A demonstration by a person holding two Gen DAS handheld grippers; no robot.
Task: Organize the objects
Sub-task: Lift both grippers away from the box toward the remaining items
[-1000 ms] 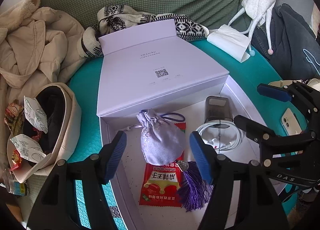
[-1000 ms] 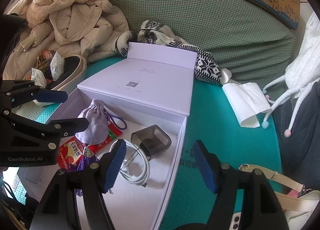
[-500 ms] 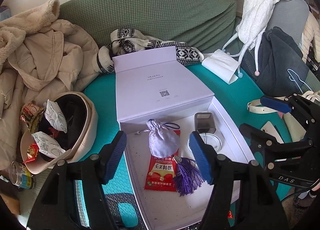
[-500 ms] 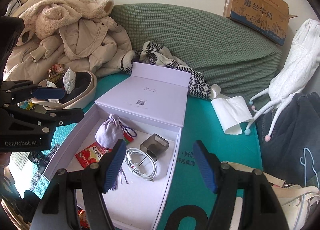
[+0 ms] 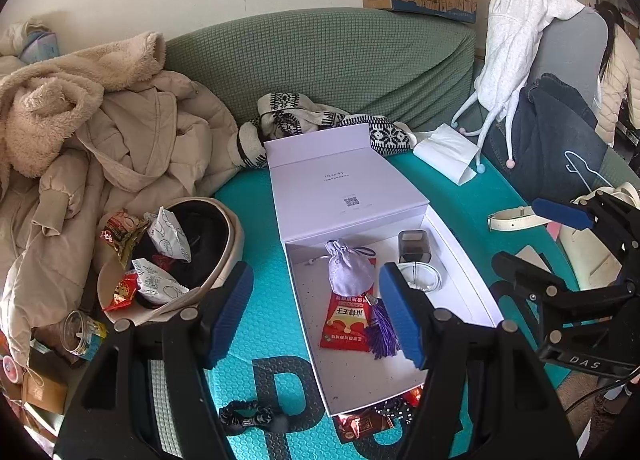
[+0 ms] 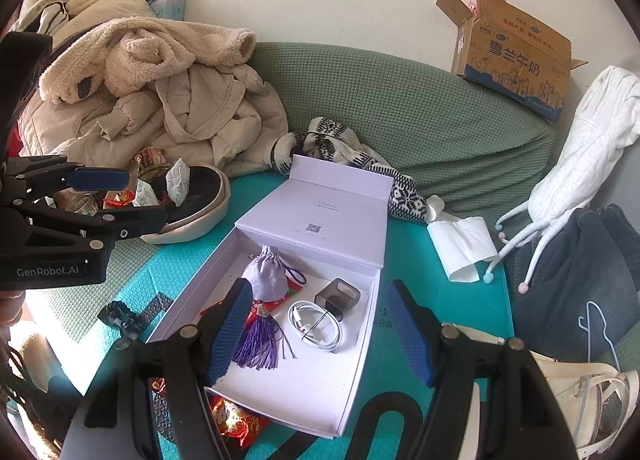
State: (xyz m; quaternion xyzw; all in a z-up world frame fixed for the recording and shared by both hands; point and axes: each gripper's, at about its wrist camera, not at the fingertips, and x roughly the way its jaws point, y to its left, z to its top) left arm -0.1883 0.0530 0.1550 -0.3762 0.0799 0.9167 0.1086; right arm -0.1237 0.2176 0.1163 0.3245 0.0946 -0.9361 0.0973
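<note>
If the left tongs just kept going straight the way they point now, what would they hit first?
Most likely the lilac pouch lying in the open white box, which sits about midway between the open, empty left tongs. Depth is hard to judge; it could be the red snack packet beneath it.

The red snack packet (image 6: 236,422) lies half hidden under the white box (image 6: 362,344); its print is unreadable.

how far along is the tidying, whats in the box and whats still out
Partly done. The white box already holds a lilac pouch, red snack packet, purple tassel, white cable and a grey case. Nothing is in hand: the left tongs and right tongs are both open and empty. Still out: a black scrunchie and snack wrappers on the mat by the box's near end.
</note>
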